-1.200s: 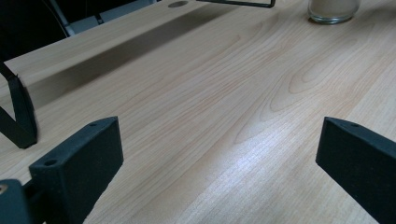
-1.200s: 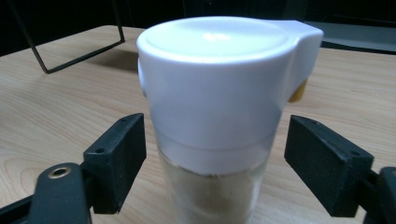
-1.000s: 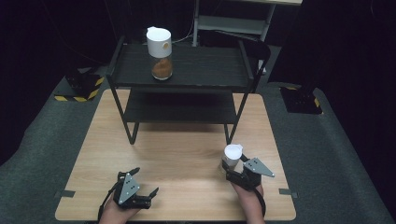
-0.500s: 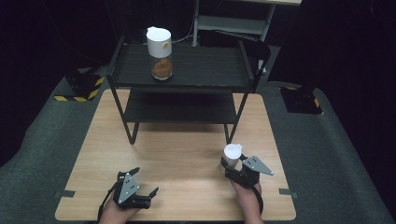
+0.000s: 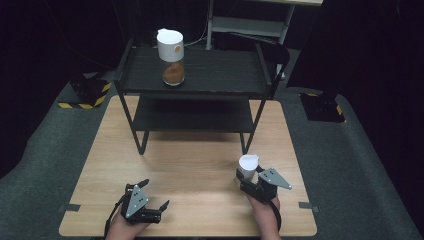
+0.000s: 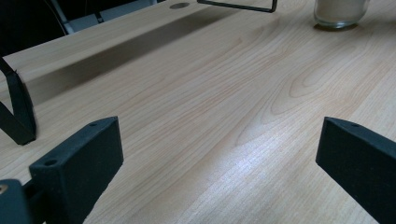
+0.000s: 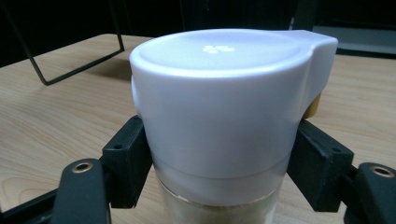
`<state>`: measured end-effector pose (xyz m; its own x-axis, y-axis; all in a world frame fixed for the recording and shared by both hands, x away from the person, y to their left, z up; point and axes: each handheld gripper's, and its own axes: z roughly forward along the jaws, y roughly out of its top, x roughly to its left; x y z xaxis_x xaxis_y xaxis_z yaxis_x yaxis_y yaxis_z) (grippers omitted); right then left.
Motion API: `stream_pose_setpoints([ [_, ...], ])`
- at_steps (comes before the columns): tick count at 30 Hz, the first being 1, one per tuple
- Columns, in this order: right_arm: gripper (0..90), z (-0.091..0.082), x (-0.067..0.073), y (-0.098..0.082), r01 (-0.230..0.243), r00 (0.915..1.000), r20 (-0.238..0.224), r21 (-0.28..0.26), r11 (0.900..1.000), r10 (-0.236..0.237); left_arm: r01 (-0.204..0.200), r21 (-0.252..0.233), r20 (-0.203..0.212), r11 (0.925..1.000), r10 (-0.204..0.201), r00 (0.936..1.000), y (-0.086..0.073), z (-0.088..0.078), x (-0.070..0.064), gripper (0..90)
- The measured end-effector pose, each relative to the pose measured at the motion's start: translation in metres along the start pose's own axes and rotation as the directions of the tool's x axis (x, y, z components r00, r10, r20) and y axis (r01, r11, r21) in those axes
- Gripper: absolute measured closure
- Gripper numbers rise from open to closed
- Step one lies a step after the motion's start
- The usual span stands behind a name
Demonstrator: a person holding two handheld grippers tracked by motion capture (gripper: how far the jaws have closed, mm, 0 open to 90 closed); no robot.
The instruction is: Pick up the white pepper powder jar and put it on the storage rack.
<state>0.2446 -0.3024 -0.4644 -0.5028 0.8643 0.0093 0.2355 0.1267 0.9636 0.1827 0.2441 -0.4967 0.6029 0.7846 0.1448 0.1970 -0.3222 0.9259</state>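
Right gripper (image 5: pixel 248 181): sits low at the near right part of the wooden table (image 5: pixel 200 165), held from behind by the person's right hand (image 5: pixel 264 210), whose forearm enters from the bottom edge of the high view. The grey three-cornered plate on top points right and slightly away. Its jaws are closed against both sides of a white-lidded jar (image 5: pixel 247 167). In the right gripper view the two black jaws press the jar (image 7: pixel 219 126) just below the lid, one on each side, with pale contents visible in the glass beneath. The jar stands upright; whether its base touches the table cannot be told.

Left gripper (image 5: pixel 152 192): sits low at the near left of the table, held by the left hand (image 5: pixel 125 227), jaws angled forward and to the right, toward the other gripper. Its jaws stand wide apart with nothing between them. In the left gripper view bare wood grain lies between the jaws, and the jar's glass base (image 6: pixel 341 11) shows far ahead and to the right of them.

Well ahead of both grippers stands a black two-tier rack (image 5: pixel 200 87). A second jar (image 5: pixel 171 57), white-lidded with brown contents, stands upright on the rack's top shelf, toward its left end, far forward of the left gripper.
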Motion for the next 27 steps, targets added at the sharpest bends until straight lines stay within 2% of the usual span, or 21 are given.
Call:
stream_pose_setpoints([
  [9,29.2,-0.017,0.008,0.011,0.017,0.9996,-0.020,-0.048,0.999,-0.018,0.001,0.000,0.004,1.0000,-0.001,1.0000,0.000,0.000,0.001,0.9],
  [18,29.3,-0.037,0.022,0.027,0.026,0.9987,-0.042,-0.099,0.995,-0.030,0.004,-0.003,0.011,1.0000,-0.004,0.9999,-0.001,0.000,0.003,0.9],
  [27,29.3,-0.048,0.033,0.045,0.042,0.9969,-0.061,-0.133,0.990,-0.050,0.005,-0.003,0.015,1.0000,-0.005,0.9999,-0.001,0.000,0.003,0.9],
])
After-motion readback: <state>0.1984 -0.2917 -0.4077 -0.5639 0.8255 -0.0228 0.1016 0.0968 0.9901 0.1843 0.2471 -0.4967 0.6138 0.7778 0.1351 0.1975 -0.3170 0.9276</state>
